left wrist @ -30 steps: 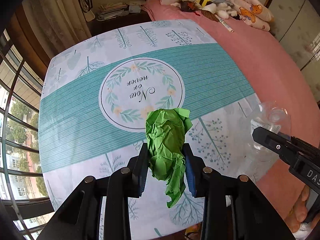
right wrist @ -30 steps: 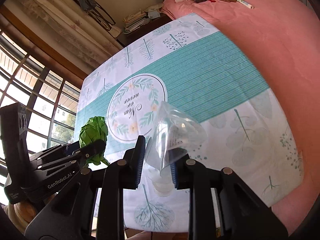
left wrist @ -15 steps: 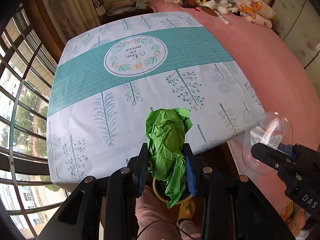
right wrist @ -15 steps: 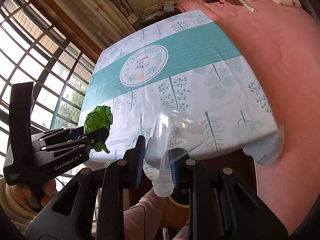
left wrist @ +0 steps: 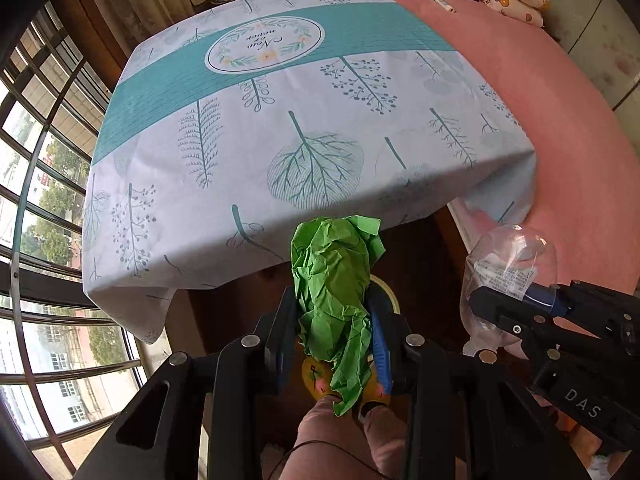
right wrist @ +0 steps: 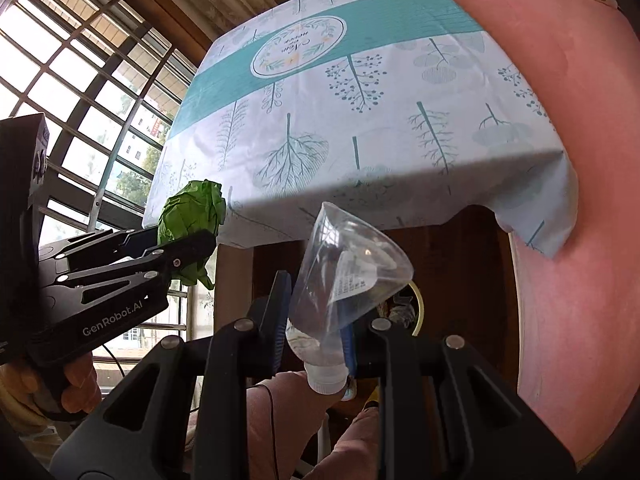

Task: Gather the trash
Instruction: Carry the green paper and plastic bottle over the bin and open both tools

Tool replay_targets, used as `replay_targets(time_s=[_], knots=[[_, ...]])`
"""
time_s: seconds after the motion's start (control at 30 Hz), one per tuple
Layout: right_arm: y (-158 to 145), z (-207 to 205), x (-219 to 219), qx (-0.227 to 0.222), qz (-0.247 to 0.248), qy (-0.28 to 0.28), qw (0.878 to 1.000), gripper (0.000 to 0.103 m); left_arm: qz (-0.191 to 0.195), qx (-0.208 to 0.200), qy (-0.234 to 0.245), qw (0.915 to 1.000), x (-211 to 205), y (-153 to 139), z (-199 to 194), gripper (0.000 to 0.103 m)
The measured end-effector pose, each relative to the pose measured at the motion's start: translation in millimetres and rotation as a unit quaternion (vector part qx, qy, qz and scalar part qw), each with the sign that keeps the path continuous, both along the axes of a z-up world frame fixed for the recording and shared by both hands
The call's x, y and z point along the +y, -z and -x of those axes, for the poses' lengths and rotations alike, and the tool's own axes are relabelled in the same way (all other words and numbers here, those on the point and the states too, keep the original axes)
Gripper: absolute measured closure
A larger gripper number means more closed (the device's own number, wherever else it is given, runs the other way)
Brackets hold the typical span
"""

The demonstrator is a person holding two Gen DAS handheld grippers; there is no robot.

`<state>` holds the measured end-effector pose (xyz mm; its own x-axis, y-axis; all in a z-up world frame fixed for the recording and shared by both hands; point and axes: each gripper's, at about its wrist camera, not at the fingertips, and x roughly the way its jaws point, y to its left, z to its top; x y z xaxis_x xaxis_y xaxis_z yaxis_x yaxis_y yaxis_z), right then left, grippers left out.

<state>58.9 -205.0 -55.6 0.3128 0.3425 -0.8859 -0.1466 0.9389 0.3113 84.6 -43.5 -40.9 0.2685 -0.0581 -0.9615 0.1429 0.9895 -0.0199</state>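
A crumpled green paper (left wrist: pixel 332 280) is clamped between the pads of my left gripper (left wrist: pixel 332 300), beyond the near edge of the table. A crushed clear plastic bottle (right wrist: pixel 348 264) with a white cap and a printed label sits in my right gripper (right wrist: pixel 316 300), which is shut on it. In the left wrist view the bottle (left wrist: pixel 508 264) and right gripper (left wrist: pixel 504 296) hang at the right. The right wrist view has the left gripper (right wrist: pixel 180 238) and green paper (right wrist: pixel 192 212) at the left. Below both, a round bin's yellowish rim (right wrist: pixel 418 308) peeks out.
The table (left wrist: pixel 304 140) wears a white and teal leaf-print cloth that hangs over its near edge. A pink bed (left wrist: pixel 568 128) with soft toys lies to the right. A barred window (left wrist: pixel 44 200) fills the left. A person's pink-trousered leg (left wrist: pixel 340 440) and yellow slipper (left wrist: pixel 316 376) are below.
Both grippers have drawn back from above the tabletop to past its near edge and sunk a little, each keeping its load. The floor, bin rim and legs have come into view.
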Motion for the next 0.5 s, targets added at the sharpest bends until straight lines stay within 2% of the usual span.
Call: replay_targets(time_s=[0.17,0.37,0.5], knots=[[49.6,5.4,9.6,0.036,0.009,0.024,0.999,0.083,0.004,0.02,0.011,0.9997,4.0,39.2,9.3,0.07],[104.5,11.6,20.7,0.06,0.02,0.052,0.997,0.083,0.008,0.033,0.031,0.9989,6.4,94.6,19.2,0.07],[144.8,14.3,25.1,0.068,0.032,0.053,0.996,0.083,0.015,0.04,0.029,0.9987,9.2,130.9,21.5,0.07]])
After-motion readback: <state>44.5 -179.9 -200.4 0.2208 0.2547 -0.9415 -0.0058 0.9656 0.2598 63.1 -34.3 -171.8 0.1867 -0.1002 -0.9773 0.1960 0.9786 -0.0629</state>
